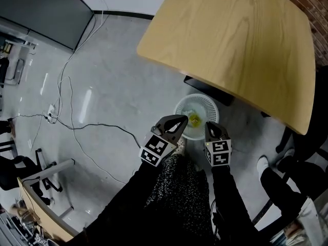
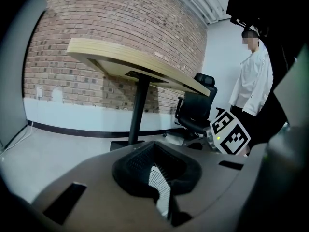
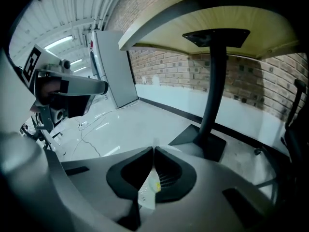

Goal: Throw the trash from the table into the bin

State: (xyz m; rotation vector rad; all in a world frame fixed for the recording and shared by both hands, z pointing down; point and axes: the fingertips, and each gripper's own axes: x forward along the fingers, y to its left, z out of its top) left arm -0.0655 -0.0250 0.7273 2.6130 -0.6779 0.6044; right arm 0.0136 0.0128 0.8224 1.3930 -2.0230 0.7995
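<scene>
In the head view, both grippers are low beside the near rim of the white bin [image 1: 202, 102]. The bin stands on the floor at the centre of the frame, just under the edge of the wooden worktop [image 1: 230, 40]. The left gripper [image 1: 183, 120] and the right gripper [image 1: 209, 124] both point at the bin's mouth. We judge they are held this way so that whatever they let go drops inside rather than onto the floor. A yellowish scrap [image 1: 195, 119] already lies on the bin's bottom. We see no trash on the part of the worktop in view.

In the left gripper view, the jaws meet at their tips and pinch a white dotted sheet [image 2: 160, 185], which we take for a paper napkin. It lies in the hollow behind the tips at lower centre. The worktop's underside fills the upper left, and the bin does not show here.

In the right gripper view, the jaws are closed on a thin white wrapper [image 3: 148, 190] with a yellow spot, at lower centre. A flat pinch suits something this flimsy. The worktop's post [image 3: 212, 95] stands right of centre. The bin is outside this frame too, so we judge the drop from the head view alone.
</scene>
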